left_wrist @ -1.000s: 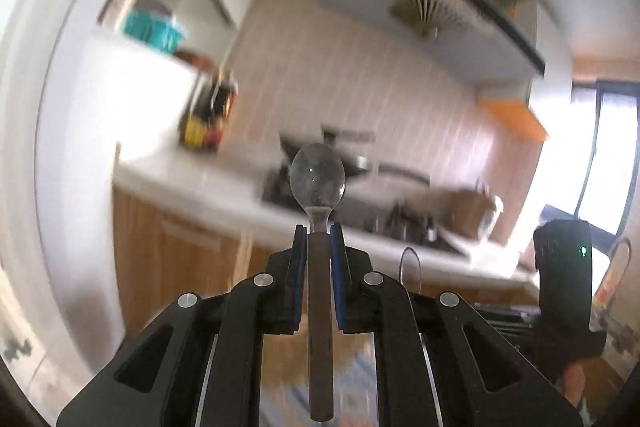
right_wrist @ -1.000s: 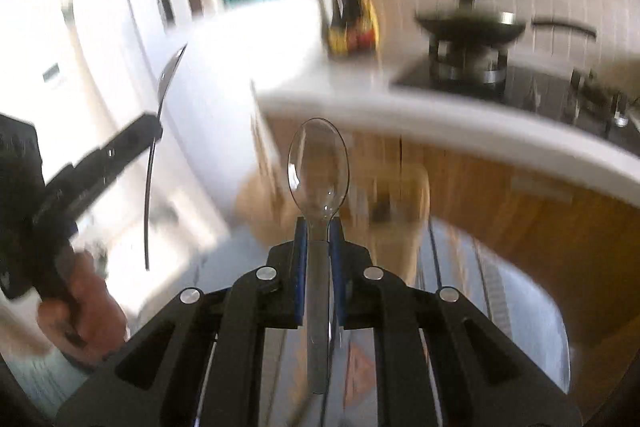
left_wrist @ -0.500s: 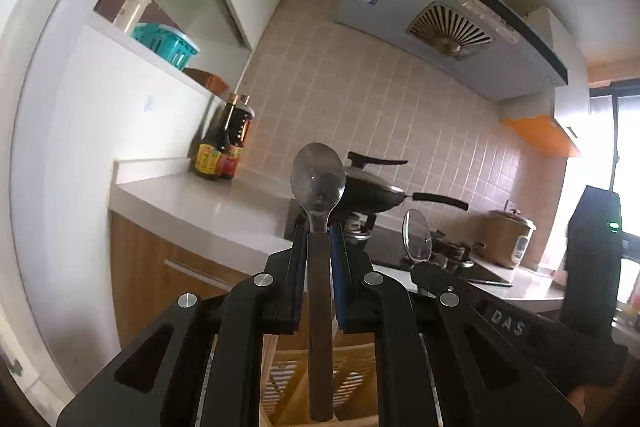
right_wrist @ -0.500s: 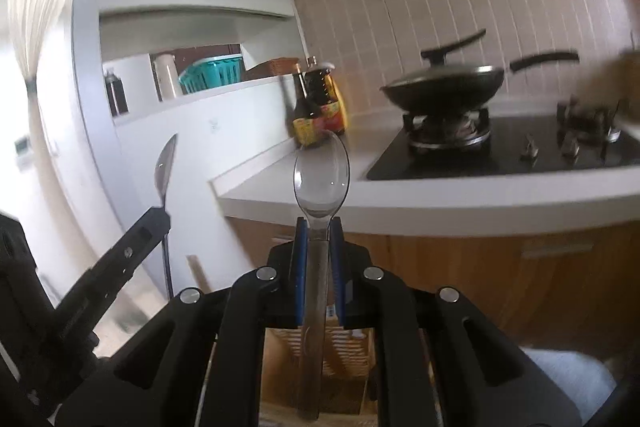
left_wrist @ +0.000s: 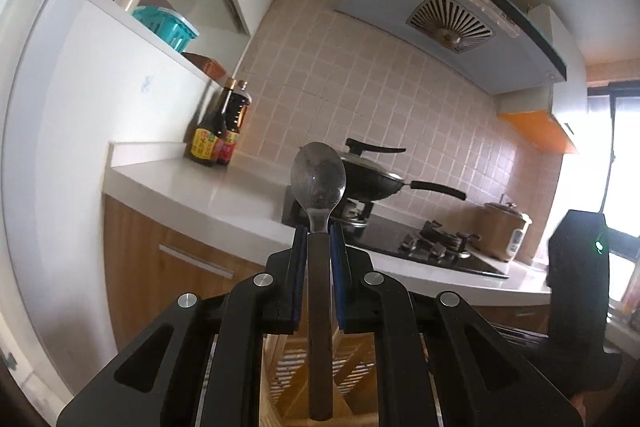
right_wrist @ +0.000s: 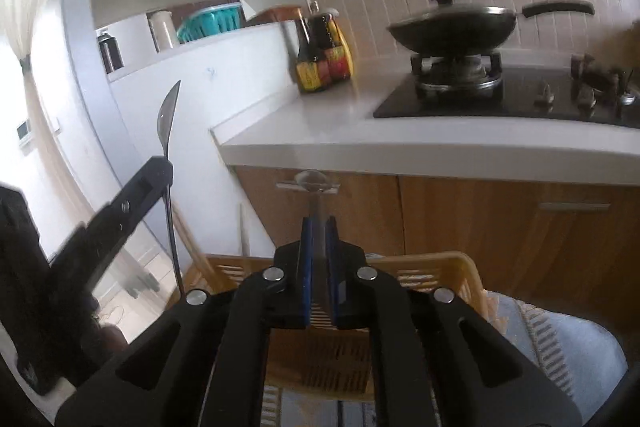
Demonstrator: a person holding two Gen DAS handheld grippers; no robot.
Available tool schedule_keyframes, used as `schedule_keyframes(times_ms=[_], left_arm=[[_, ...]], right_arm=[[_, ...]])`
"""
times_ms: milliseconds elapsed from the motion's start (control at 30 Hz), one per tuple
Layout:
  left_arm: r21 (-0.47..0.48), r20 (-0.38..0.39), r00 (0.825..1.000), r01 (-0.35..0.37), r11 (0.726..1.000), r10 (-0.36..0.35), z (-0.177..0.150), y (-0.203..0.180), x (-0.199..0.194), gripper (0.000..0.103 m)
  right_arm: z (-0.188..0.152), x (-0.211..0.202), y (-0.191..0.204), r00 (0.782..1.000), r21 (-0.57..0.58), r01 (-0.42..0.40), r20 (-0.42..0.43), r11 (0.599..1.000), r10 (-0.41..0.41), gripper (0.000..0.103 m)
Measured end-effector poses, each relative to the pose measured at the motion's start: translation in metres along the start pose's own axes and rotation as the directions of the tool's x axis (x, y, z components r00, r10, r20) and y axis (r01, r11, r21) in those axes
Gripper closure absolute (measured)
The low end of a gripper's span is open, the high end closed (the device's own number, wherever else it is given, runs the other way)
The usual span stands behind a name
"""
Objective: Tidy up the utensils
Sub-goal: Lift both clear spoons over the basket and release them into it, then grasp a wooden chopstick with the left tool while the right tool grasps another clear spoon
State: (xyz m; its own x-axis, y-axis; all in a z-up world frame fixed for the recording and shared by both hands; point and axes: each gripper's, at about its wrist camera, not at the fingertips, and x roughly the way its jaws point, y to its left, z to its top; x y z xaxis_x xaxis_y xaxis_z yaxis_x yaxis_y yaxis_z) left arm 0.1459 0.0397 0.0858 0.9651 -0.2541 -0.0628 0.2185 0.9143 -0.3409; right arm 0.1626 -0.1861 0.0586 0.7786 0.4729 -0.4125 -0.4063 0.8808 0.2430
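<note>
Your left gripper (left_wrist: 319,241) pinches a spoon (left_wrist: 318,179) upright, your right gripper (right_wrist: 319,227) clamps a blurred second spoon (right_wrist: 311,183) — the wooden basket (right_wrist: 460,267) lies just below both, nearer the right.

Ahead of you the bench (right_wrist: 420,143) edge and the wooden cabinet (right_wrist: 480,223) below it closed off the way forward. The open top of the slatted basket (right_wrist: 432,267) lay free beneath your right tool (right_wrist: 319,239). Your left tool (right_wrist: 160,167) and its upright spoon (right_wrist: 168,115) blocked that side.
</note>
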Motion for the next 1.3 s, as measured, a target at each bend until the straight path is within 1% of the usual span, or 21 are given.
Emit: schedule_keyframes(times_ms=[67, 200, 333, 567, 633, 667, 733, 767, 800, 833, 867, 900, 933, 1000, 1033, 1067, 1100, 1167, 1200, 1233, 1300], left_arm=[[0.003, 0.011, 1.0, 0.001, 1.0, -0.001, 0.002, -0.001, -0.003, 0.093], [0.002, 0.015, 1.0, 0.014, 1.0, -0.014, 0.001, -0.003, -0.001, 0.093], [0.0, 0.032, 0.999, 0.031, 1.0, -0.031, 0.006, -0.006, 0.001, 0.093], [0.024, -0.01, 0.999, 0.031, 0.999, -0.031, -0.01, -0.005, 0.01, 0.093], [0.015, -0.011, 1.0, 0.022, 1.0, -0.022, -0.012, -0.002, 0.008, 0.084], [0.014, -0.023, 0.999, 0.024, 1.0, -0.024, -0.011, -0.001, 0.006, 0.074], [0.015, -0.025, 1.0, 0.018, 1.0, -0.018, -0.009, -0.001, -0.001, 0.066], [0.016, -0.029, 0.999, 0.017, 1.0, -0.016, -0.008, 0.0, -0.005, 0.06], [0.018, -0.042, 0.999, 0.016, 1.0, -0.016, -0.006, 0.0, -0.013, 0.054], [0.018, -0.049, 0.999, 0.012, 1.0, -0.012, -0.005, 0.001, -0.017, 0.053], [0.019, -0.059, 0.998, 0.003, 1.0, -0.002, -0.004, 0.003, -0.028, 0.052], [0.02, -0.067, 0.998, -0.006, 1.0, 0.007, -0.002, 0.003, -0.035, 0.051], [0.021, -0.083, 0.996, -0.021, 1.0, 0.022, -0.002, 0.005, -0.044, 0.05], [0.015, -0.143, 0.988, -0.048, 0.999, 0.049, -0.002, 0.008, -0.058, 0.05], [0.003, -0.194, 0.979, -0.063, 0.998, 0.063, -0.005, 0.011, -0.064, 0.049], [-0.008, -0.26, 0.962, -0.083, 0.996, 0.078, -0.009, 0.014, -0.069, 0.049], [-0.018, -0.308, 0.947, -0.095, 0.995, 0.085, -0.014, 0.017, -0.073, 0.05], [-0.054, -0.448, 0.891, -0.115, 0.992, 0.079, -0.033, 0.023, -0.08, 0.051], [-0.064, -0.497, 0.865, -0.121, 0.991, 0.073, -0.042, 0.025, -0.082, 0.052], [-0.073, -0.555, 0.829, -0.13, 0.989, 0.068, -0.053, 0.027, -0.085, 0.054], [-0.09, -0.649, 0.759, -0.138, 0.986, 0.047, -0.075, 0.027, -0.089, 0.058]], right_arm=[[0.004, -0.014, 0.002, 0.999, 0.004, -0.04, 0.017, 0.999, 0.04, 0.098], [0.007, -0.023, 0.008, 0.999, -0.021, -0.044, 0.02, 0.999, 0.044, 0.098], [0.004, -0.028, 0.003, 0.998, -0.002, -0.059, 0.002, 0.998, 0.059, 0.098], [-0.004, -0.04, -0.005, 0.998, 0.013, -0.062, -0.025, 0.998, 0.063, 0.098], [-0.009, -0.045, -0.004, 0.998, 0.006, -0.056, -0.034, 0.998, 0.057, 0.098], [-0.012, -0.048, -0.003, 0.998, 0.003, -0.055, -0.038, 0.998, 0.055, 0.098], [-0.021, -0.056, -0.003, 0.997, 0.0, -0.048, -0.061, 0.999, 0.048, 0.096], [-0.025, -0.059, -0.003, 0.996, 0.002, -0.048, -0.074, 0.999, 0.048, 0.09], [-0.031, -0.063, -0.004, 0.994, 0.008, -0.049, -0.101, 0.999, 0.05, 0.077], [-0.038, -0.066, -0.005, 0.991, 0.013, -0.049, -0.127, 0.999, 0.05, 0.061], [-0.046, -0.068, -0.006, 0.986, 0.017, -0.05, -0.157, 0.999, 0.053, 0.056], [-0.053, -0.068, -0.007, 0.981, 0.017, -0.05, -0.186, 0.999, 0.052, 0.056], [-0.061, -0.066, -0.007, 0.97, 0.015, -0.035, -0.239, 0.999, 0.038, 0.056], [-0.078, -0.058, -0.008, 0.938, 0.027, -0.008, -0.346, 1.0, 0.017, 0.056], [-0.087, -0.053, -0.009, 0.915, 0.043, -0.009, -0.403, 0.999, 0.025, 0.056], [-0.096, -0.047, -0.01, 0.887, 0.059, -0.009, -0.46, 0.998, 0.035, 0.056], [-0.103, -0.042, -0.01, 0.868, 0.067, -0.005, -0.495, 0.998, 0.037, 0.056], [-0.116, -0.032, -0.007, 0.835, 0.063, 0.005, -0.55, 0.998, 0.031, 0.057], [-0.123, -0.027, -0.003, 0.819, 0.048, 0.005, -0.574, 0.999, 0.023, 0.06], [-0.128, -0.023, 0.001, 0.809, 0.034, 0.011, -0.588, 0.999, 0.011, 0.065], [-0.137, -0.017, 0.009, 0.797, 0.004, 0.021, -0.604, 1.0, -0.014, 0.067]])
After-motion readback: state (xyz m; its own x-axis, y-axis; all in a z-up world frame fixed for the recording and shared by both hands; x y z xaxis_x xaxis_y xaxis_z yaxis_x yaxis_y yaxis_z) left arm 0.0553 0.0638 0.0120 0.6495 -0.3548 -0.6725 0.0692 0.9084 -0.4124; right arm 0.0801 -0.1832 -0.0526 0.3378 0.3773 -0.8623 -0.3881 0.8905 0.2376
